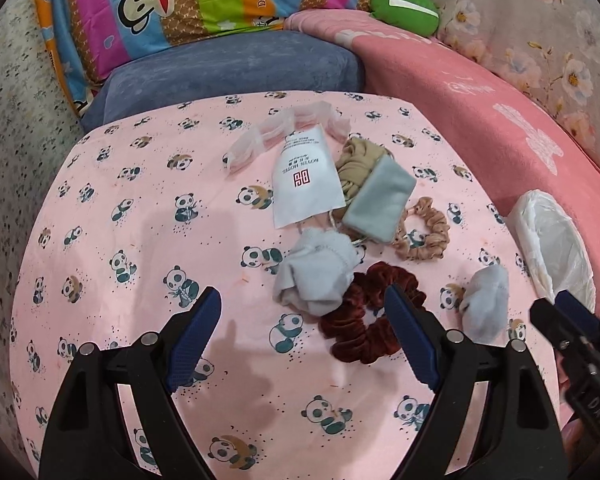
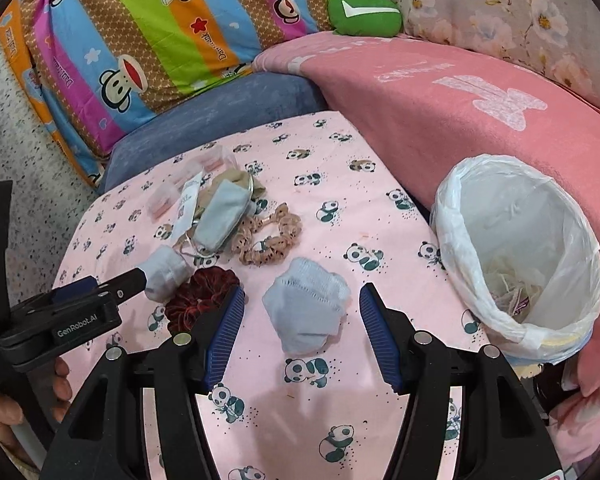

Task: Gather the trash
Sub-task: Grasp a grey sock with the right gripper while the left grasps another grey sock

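Left gripper (image 1: 304, 320) with fingers spread wide and empty, above a crumpled grey tissue wad (image 1: 316, 276) and a dark red velvet scrunchie (image 1: 370, 316) touching it on the panda-print worktop (image 1: 140, 216). Right gripper (image 2: 302, 320), fingers likewise wide apart and holding nothing, flanks a second grey tissue wad (image 2: 306, 306) lying just in front of them. A bin lined with a white plastic bag (image 2: 518, 256) stands at the right edge of the worktop; a white hotel sachet (image 1: 304, 178), a clear wrapper (image 1: 276, 132) and a beige scrunchie (image 1: 422, 230) lie farther away.
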The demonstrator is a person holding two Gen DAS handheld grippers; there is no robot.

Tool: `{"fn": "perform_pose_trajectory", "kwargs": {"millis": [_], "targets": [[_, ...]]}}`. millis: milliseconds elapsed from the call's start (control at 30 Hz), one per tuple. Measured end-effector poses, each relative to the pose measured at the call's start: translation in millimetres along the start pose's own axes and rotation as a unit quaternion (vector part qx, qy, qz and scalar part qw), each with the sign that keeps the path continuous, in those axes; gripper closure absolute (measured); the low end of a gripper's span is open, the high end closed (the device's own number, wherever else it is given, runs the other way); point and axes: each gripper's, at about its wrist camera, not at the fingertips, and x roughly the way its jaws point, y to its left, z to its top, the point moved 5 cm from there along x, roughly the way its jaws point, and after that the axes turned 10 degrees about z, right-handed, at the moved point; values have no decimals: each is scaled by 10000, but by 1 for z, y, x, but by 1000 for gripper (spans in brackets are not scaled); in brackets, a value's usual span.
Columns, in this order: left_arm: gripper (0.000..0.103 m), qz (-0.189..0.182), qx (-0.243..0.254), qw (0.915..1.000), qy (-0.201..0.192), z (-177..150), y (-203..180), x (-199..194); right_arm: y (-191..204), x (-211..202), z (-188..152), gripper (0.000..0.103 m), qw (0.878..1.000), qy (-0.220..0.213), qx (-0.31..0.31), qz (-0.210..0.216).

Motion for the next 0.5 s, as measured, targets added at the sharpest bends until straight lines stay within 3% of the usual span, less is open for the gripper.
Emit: {"fn": "perform_pose_trajectory", "kwargs": {"millis": [133,267,433,500], "targets": [[24,-57,-1,10000,77,-3,1,9,-1,17,-11,44,9998,183,74,-33],[31,-128,3,9998,161,-3,-1,18,-5,31,-17,44,9993,323,123,-105],[48,-303,26,9991,292,-2,-3,29,-12,43,-20,44,9987,439,201,-154],[61,-408,48,9985,354,-3,-5,32,-13,48,-21,45,9985,483,218,-132]]}}
